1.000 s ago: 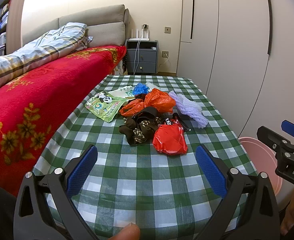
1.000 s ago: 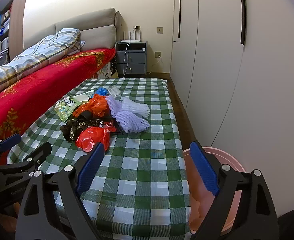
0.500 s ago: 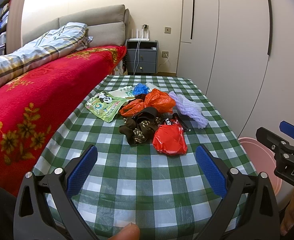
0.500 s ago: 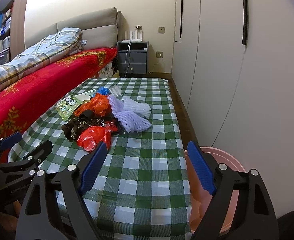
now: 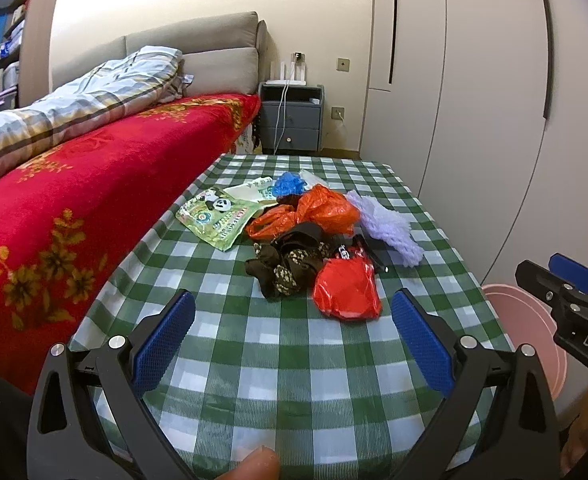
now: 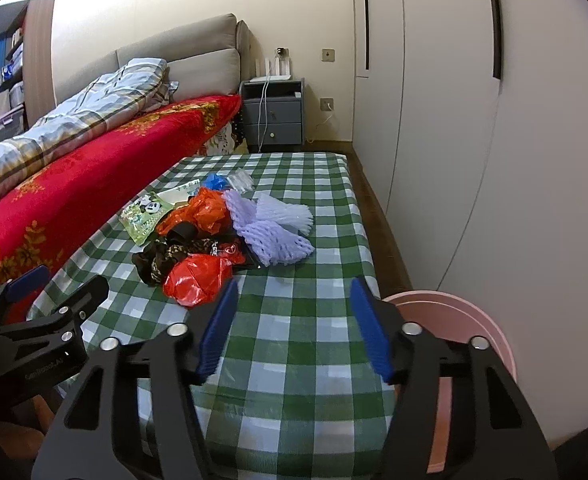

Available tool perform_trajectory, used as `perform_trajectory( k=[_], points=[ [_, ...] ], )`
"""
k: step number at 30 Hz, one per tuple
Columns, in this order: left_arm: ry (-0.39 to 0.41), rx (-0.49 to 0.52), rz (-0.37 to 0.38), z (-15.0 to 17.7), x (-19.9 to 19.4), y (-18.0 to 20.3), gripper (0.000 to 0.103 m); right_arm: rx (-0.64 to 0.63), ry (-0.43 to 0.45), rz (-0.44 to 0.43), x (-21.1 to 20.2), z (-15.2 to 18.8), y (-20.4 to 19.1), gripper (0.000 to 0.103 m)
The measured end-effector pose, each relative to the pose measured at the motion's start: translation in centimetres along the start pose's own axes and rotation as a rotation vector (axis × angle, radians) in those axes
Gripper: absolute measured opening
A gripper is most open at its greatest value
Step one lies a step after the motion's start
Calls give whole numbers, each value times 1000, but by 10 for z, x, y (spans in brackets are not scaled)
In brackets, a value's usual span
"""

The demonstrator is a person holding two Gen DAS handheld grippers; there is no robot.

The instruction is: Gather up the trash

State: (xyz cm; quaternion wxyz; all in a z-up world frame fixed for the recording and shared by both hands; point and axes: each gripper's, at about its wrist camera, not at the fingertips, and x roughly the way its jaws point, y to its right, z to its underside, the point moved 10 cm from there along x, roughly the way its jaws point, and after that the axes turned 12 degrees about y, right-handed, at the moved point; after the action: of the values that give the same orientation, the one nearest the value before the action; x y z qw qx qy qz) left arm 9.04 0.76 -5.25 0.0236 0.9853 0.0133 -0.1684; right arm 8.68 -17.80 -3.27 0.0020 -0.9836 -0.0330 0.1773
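Your right gripper (image 6: 294, 324) carries white lettering on its side, and in the left wrist view only "DAS" reads before the frame cuts it off; your left gripper (image 5: 292, 338), seen from the right wrist view, bears a small line of print too blurred to make out. The green snack packet (image 5: 216, 220) shows a cartoon panda and rows of print too small to read; a black-and-red wrapper (image 5: 348, 251) has white characters that cannot be made out either.

The trash sits in one heap near the middle of the green checked tablecloth (image 5: 286, 364), ahead of both your grippers and touched by neither. Nearest you lies a glossy red plastic bag (image 5: 346, 290), crumpled into a lump; just beside it on the bed side is a brown patterned wrapper (image 5: 284, 266), twisted and dark; behind them an orange bag (image 5: 310, 214), then a small blue scrap (image 5: 288, 184). Pale purple foam netting (image 6: 272, 224) lies on the wardrobe side, its long axis running away from you toward the far edge. The panda packet lies flat, angled toward the red bedspread (image 5: 74, 184).

Both your grippers hover with fingers spread wide and nothing between them. A pink bin (image 6: 470, 320) stands beside the table's near right corner.
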Motion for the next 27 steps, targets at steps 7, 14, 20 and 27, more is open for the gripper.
perform_trajectory(
  k=[7, 14, 20, 27],
  points=[
    [15, -9, -21, -12, 16, 2, 95, 35, 15, -7, 26, -14, 5, 48],
    [-7, -90, -81, -16, 45, -14, 95, 48, 21, -18, 62, -21, -2, 48],
    [-45, -121, -87, -10, 78, -23, 79, 36, -30, -50, 96, -8, -14, 48],
    [-112, -181, -128, 8, 113, -39, 69, 27, -87, -61, 127, 9, -19, 48]
  ],
)
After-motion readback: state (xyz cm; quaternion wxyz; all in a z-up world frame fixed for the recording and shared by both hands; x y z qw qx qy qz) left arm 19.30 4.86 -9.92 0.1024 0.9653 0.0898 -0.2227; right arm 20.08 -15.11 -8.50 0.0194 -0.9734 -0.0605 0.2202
